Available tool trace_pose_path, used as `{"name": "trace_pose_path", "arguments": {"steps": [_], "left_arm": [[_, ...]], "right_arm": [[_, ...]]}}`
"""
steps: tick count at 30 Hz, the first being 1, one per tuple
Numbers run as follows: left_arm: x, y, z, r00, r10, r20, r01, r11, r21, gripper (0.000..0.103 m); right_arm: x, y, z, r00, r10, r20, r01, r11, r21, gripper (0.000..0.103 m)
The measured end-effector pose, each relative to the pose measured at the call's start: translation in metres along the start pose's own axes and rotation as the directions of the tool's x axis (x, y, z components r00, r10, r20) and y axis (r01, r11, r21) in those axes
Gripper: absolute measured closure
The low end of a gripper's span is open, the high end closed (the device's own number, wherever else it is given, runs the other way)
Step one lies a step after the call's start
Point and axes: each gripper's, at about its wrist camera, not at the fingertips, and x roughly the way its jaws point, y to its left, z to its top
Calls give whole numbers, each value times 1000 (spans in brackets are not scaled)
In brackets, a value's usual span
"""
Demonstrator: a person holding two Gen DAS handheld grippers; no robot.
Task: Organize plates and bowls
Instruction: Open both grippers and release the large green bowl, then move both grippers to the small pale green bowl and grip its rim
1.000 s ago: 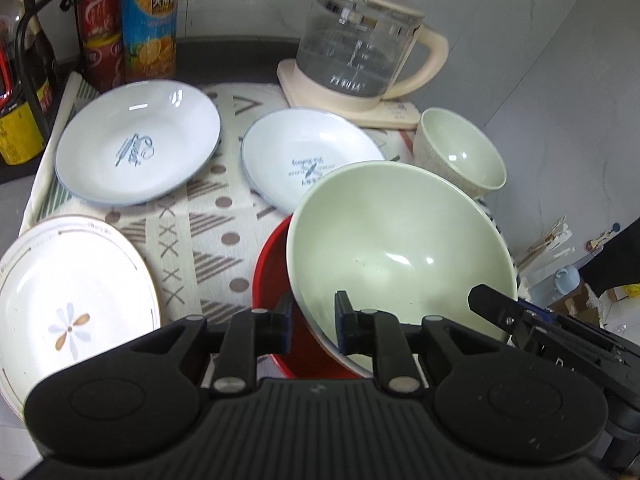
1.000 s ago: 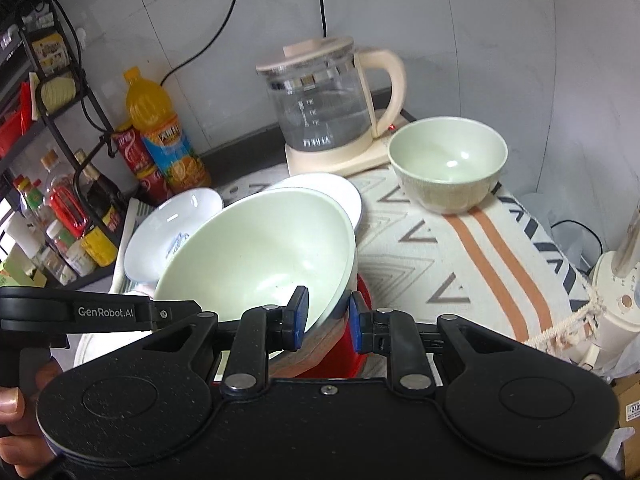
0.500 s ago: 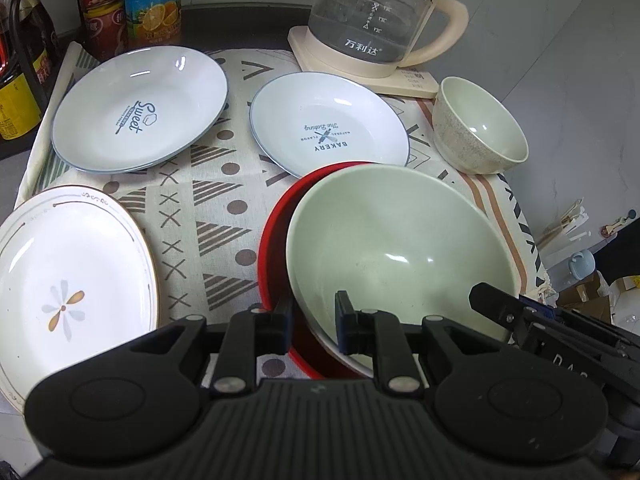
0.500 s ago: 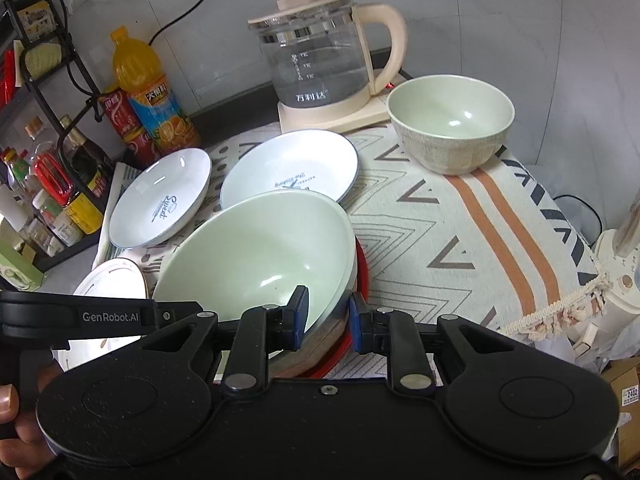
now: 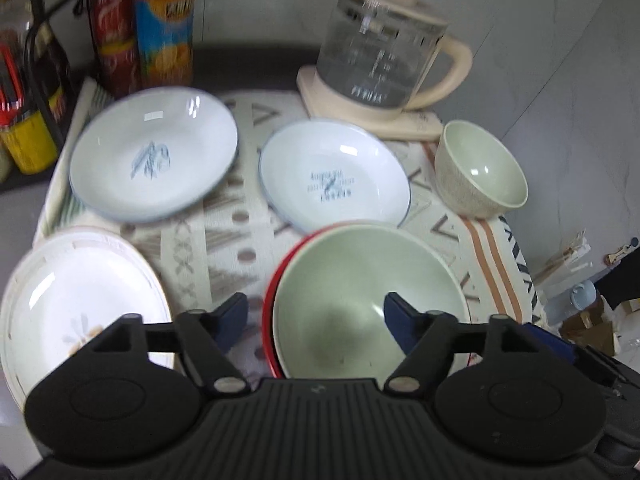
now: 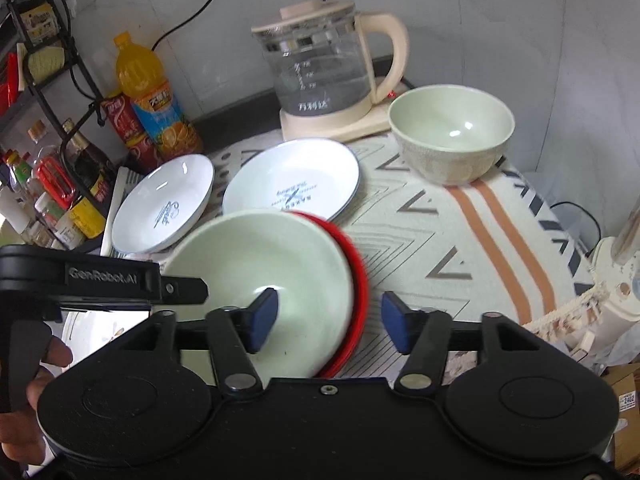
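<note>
The large pale green bowl (image 5: 368, 292) (image 6: 260, 256) rests inside a red dish (image 5: 276, 292) (image 6: 358, 280) on the patterned cloth. My left gripper (image 5: 316, 322) straddles the bowl's near rim, its jaws opening and the blue pads clear of the rim. My right gripper (image 6: 329, 324) straddles the bowl's right rim and the red edge, jaws also opening, pads not touching. A small green bowl (image 5: 480, 172) (image 6: 452, 132) stands at the far right. Two white printed plates (image 5: 154, 160) (image 5: 334, 176) lie behind, and a flowered plate (image 5: 80, 300) at the left.
A glass kettle (image 5: 384, 60) (image 6: 324, 72) on its cream base stands at the back by the wall. Drink bottles (image 5: 164, 24) and a rack of condiments (image 6: 60, 168) crowd the back left. The table's right edge (image 6: 560, 312) drops off past the striped cloth.
Both grippers went from shut on the big green bowl's rim to open. The bowl, tilted and lifted before, came down and now sits level in the red dish.
</note>
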Motion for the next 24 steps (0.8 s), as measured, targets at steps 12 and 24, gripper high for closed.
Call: {"name": "trace_pose_path", "arguments": {"steps": [12,24], "left_arm": [[10,-24,22,997,-57,55,56,998,14,24],[40,-77,53,993,-93,71,83,987,135,24]], "right_arm": [[-15,-37,16,992,-44,120,30,993,115,5],[-10,-81,36,983,-120,136,92,976,196,0]]}}
